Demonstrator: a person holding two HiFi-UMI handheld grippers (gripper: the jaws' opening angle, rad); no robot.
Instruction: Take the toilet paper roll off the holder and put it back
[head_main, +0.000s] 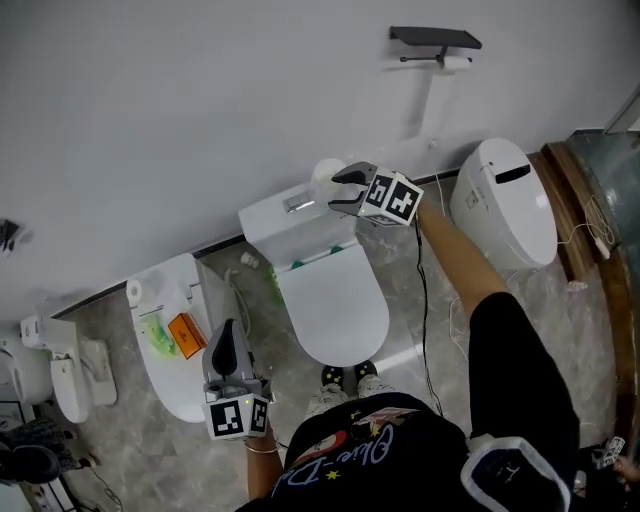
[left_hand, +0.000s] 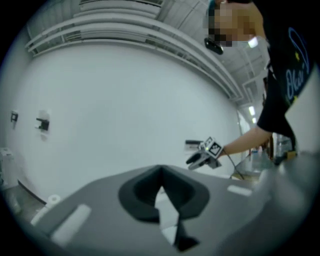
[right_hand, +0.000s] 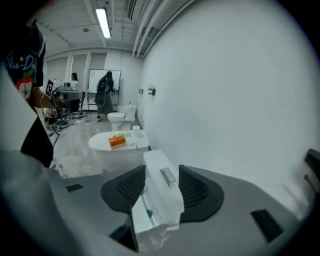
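White cistern (right_hand: 156, 164) shows between parted jaws of right gripper (right_hand: 162, 190); left gripper (left_hand: 161, 182) seems closed, unreadable overhead.

Even ceiling light (right_hand: 104, 22), soft shadows, fisheye-warped edges, blurred near foreground.

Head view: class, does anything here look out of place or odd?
Yes. An orange box and some green items lie on the closed lid of the left toilet, an odd spot for them. A paper roll also stands loose at that toilet's back, not on a holder.
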